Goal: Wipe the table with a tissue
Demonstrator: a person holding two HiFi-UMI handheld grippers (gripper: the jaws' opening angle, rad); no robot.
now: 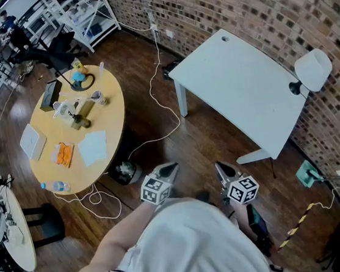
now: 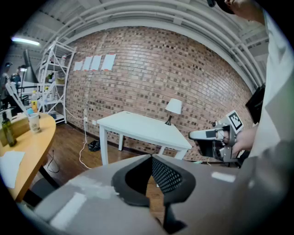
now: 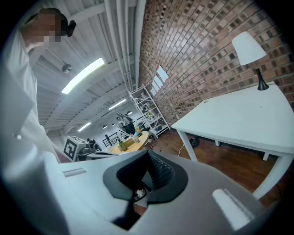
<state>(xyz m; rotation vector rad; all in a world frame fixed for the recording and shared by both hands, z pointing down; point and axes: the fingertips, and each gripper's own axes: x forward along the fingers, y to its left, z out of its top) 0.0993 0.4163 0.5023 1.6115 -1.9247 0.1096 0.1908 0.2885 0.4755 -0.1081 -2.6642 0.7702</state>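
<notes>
Okay, head view: person in a white top [image 1: 190, 247] stands on the wood floor [image 1: 142, 62] between two tables. Left gripper [image 1: 169, 168] and right gripper [image 1: 222, 168] are held out front over the floor, well apart from both tables. Round wooden table [image 1: 114, 108] is at picture left. The tissue [image 1: 93, 148] lies flat near that table's edge closest to the person, with an orange packet [image 1: 64, 154] just beside it. A water bottle [image 1: 56, 187] lies at the near-left edge, a white pad [image 1: 32, 141] at the left edge, a dark bottle [image 1: 83, 115] around the middle and a dark box [image 1: 49, 95] toward the far edge. White rectangular table [image 1: 232, 88] sits by the brick wall [image 1: 252, 5], with a lamp [image 1: 312, 70] at its right corner. A black bin [image 1: 124, 172] stands by the round table's near edge.

Left gripper view: left gripper [image 2: 151, 157] has its jaws clenched tip to tip, empty. The white rectangular table [image 2: 142, 126] is ahead, with the lamp [image 2: 173, 106] at its far edge. The round wooden table [image 2: 36, 137] is at the left, with the tissue [image 2: 10, 166] flat at its near edge and the dark bottle [image 2: 6, 131] upright. The right gripper [image 2: 195, 135] shows at the right.

Right gripper view: right gripper [image 3: 147, 152] has its jaws pressed together too, gripping nothing. The white rectangular table [image 3: 239, 114] and lamp [image 3: 248, 48] are to the right. The round wooden table [image 3: 131, 144] is far off; cannot make out the tissue here
</notes>
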